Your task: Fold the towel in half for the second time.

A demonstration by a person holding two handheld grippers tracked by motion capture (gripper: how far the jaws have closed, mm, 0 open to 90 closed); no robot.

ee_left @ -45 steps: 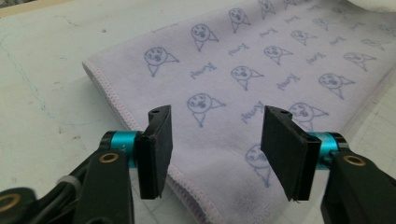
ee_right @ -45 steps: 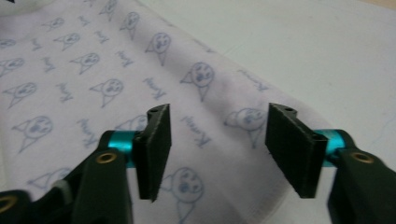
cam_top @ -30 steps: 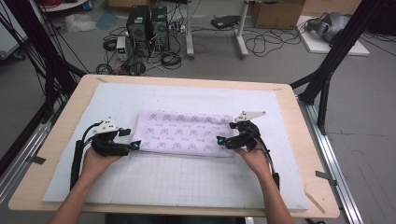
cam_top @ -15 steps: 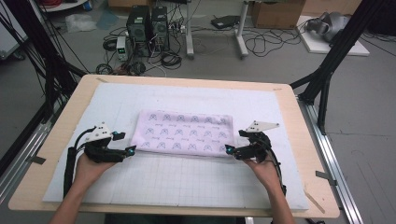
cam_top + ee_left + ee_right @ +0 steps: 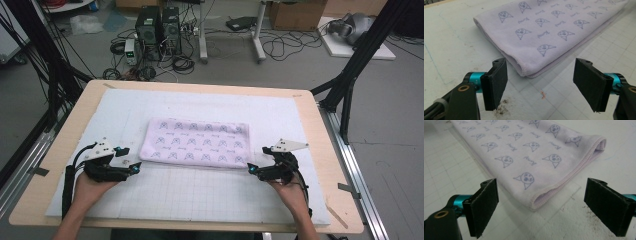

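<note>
Both my grippers, left (image 5: 134, 169) and right (image 5: 251, 170), gape empty off the towel (image 5: 196, 142) corners at 7 and 5; a shallow bite might snag one layer.

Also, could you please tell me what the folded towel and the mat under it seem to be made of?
The towel looks like soft lilac microfibre or terry: matte nap, stitched hem, printed cartoon faces. The mat seems a white, matte cutting-style sheet, perhaps vinyl or foam, judging by its faint printed grid and scuffs.
</note>
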